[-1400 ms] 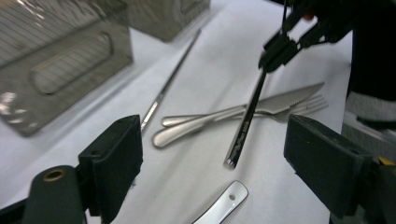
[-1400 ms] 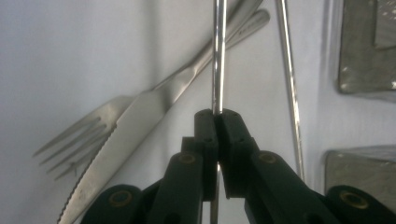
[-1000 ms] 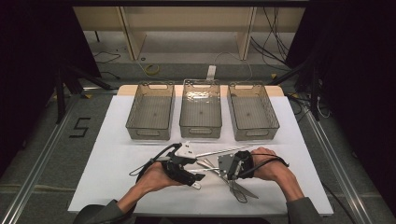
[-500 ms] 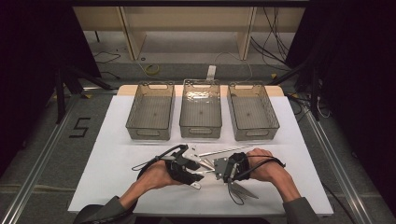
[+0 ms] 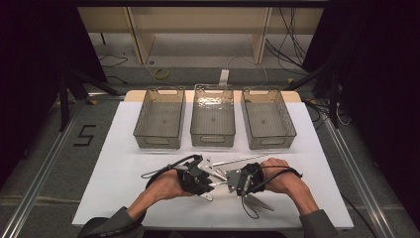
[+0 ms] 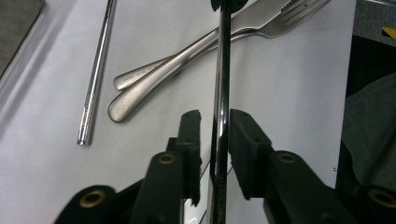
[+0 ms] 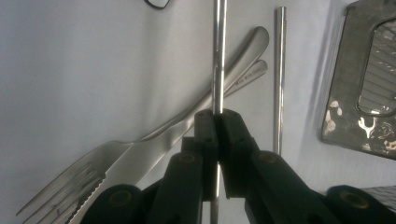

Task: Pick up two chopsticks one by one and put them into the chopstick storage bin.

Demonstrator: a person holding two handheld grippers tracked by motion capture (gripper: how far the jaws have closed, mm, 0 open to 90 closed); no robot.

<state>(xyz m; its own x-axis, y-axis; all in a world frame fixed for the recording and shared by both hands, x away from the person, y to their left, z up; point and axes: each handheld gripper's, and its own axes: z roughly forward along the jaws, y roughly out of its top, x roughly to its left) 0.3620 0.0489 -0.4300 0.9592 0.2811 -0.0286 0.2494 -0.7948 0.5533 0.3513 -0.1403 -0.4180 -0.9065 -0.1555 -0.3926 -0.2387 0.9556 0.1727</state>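
while the cutlery is lying loose on the tabletop [image 5: 124, 163], all three bins are sitting empty, so the sorting is barely getting started.
held piece: a thin, straight, polished metal rod [image 6: 222, 70] is being carried between the two hands at the near middle of the tabletop, at 6 o'clock from the middle bin [image 5: 213, 121].
right tongs [image 7: 217, 114]: pressing fully closed on one end of the rod.
left tongs [image 6: 215, 116]: the jaws have just been closing around the rod's other end; they are standing a sliver apart from it, not yet pinching as far as the left gripper view shows.
left to do: a fork [image 6: 299, 11] and a knife [image 7: 154, 149] are lying crossed, handles together, with a second rod [image 6: 96, 70] beside them; none is binned.
materials: the cutlery is looking like brushed steel with rounded handles, the knife edge serrated; the rods are mirror-smooth and round.
bins: three clear, ribbed plastic boxes are standing in a row at 12 o'clock.
tabletop: a flat matte white sheet.
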